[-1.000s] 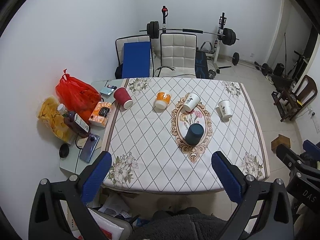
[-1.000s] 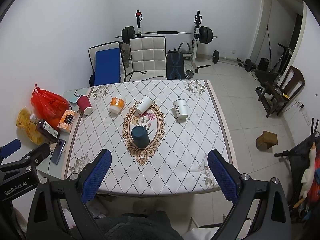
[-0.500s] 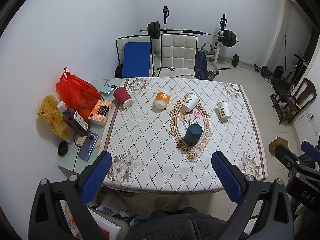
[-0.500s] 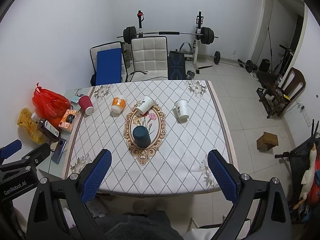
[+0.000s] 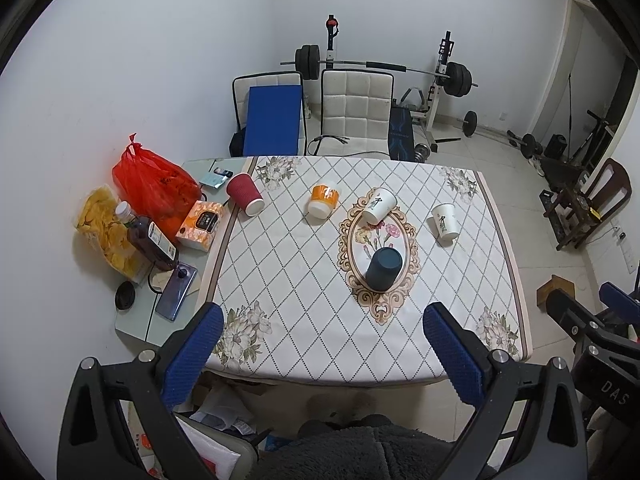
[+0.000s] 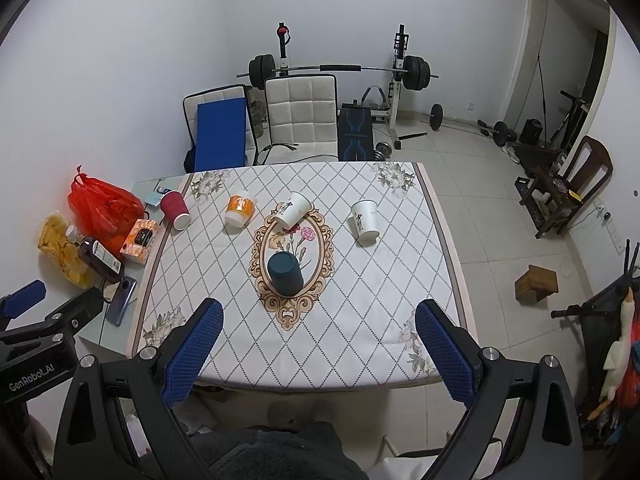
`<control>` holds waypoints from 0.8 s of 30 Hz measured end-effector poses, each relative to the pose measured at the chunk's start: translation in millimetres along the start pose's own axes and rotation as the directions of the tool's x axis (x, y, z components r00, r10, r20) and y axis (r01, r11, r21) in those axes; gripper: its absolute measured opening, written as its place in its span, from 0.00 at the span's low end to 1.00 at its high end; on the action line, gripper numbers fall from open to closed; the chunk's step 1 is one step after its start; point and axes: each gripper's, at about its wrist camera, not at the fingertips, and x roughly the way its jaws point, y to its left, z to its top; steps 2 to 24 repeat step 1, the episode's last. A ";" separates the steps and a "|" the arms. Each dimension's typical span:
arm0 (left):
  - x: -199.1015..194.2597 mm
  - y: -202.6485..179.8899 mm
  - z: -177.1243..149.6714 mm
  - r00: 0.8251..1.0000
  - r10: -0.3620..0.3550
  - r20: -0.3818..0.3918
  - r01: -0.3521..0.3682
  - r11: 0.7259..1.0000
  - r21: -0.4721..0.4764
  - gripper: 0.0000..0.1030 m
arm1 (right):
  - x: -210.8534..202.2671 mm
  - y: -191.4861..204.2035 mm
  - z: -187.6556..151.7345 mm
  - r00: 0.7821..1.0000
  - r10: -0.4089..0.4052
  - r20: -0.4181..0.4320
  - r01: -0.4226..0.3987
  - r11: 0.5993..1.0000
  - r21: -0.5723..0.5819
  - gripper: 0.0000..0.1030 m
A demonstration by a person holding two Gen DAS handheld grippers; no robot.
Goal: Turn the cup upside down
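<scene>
A dark blue cup (image 5: 383,263) stands upside down on the oval flower motif of the tablecloth; it also shows in the right wrist view (image 6: 285,273). A red cup (image 5: 245,199), an orange cup (image 5: 323,199) and two white cups (image 5: 378,205) (image 5: 445,220) lie on their sides farther back. My left gripper (image 5: 324,354) is open and empty, held high over the table's near edge. My right gripper (image 6: 320,352) is also open and empty, beside it and equally far from the cups.
The table (image 5: 504,264) has a diamond-pattern cloth. A side ledge at left holds a red bag (image 5: 154,184), a tissue box (image 5: 200,224), a bottle (image 5: 150,240) and a phone (image 5: 176,292). Chairs and a barbell rack (image 5: 380,68) stand behind.
Both grippers have drawn back and up a little from the table, so it looks slightly smaller. The cups have not moved.
</scene>
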 end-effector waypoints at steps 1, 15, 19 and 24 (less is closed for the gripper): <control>-1.5 -1.3 -0.8 1.000 0.000 0.002 0.000 1.000 -0.001 0.99 | -1.3 -0.6 -0.3 1.000 0.001 0.001 -0.001 1.000 -0.001 0.96; -1.5 -1.3 -0.8 1.000 0.000 0.002 0.000 1.000 -0.001 0.99 | -1.3 -0.6 -0.3 1.000 0.001 0.001 -0.001 1.000 -0.001 0.96; -1.5 -1.3 -0.8 1.000 0.000 0.002 0.000 1.000 -0.001 0.99 | -1.3 -0.6 -0.3 1.000 0.001 0.001 -0.001 1.000 -0.001 0.96; -1.5 -1.3 -0.8 1.000 0.000 0.002 0.000 1.000 -0.001 0.99 | -1.3 -0.6 -0.3 1.000 0.001 0.001 -0.001 1.000 -0.001 0.96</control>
